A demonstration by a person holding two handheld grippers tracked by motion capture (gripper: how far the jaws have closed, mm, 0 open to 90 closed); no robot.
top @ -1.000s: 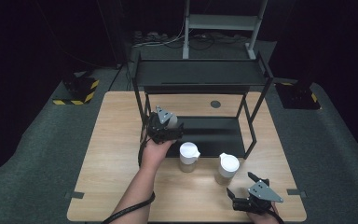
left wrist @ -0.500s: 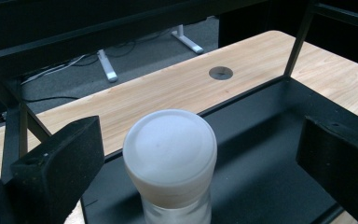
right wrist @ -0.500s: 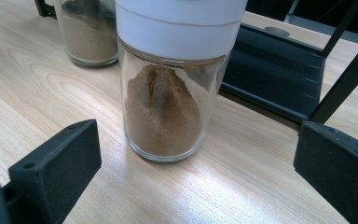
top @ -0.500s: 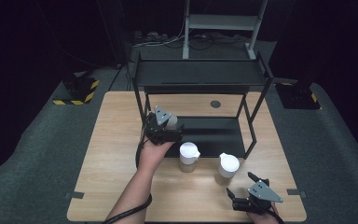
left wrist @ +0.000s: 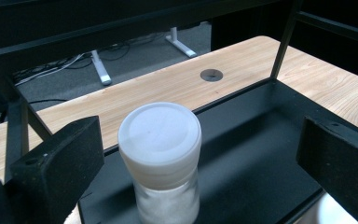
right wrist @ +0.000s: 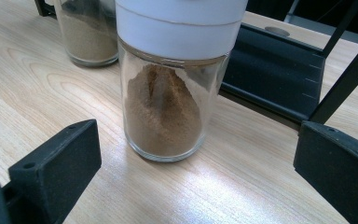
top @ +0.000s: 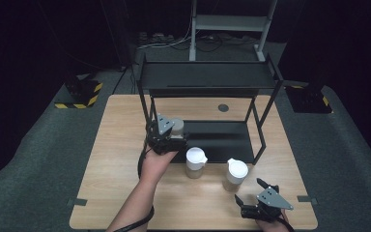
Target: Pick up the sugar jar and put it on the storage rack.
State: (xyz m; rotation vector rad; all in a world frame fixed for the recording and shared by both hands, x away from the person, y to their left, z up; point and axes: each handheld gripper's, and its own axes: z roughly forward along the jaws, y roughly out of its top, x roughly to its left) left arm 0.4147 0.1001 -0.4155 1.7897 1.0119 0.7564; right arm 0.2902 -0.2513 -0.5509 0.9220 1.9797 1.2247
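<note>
White-lidded jar [left wrist: 161, 158], pale contents, upright on black shelf [left wrist: 256, 154], between spread fingers [left wrist: 58, 163].

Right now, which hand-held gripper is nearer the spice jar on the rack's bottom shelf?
Left. The left hand-held gripper brackets the spice jar, jaws open; the right hand-held gripper waits at the table's near edge.

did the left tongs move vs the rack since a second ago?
Yes, slightly: the left tongs pulled back from the rack toward the table's near edge.
</note>
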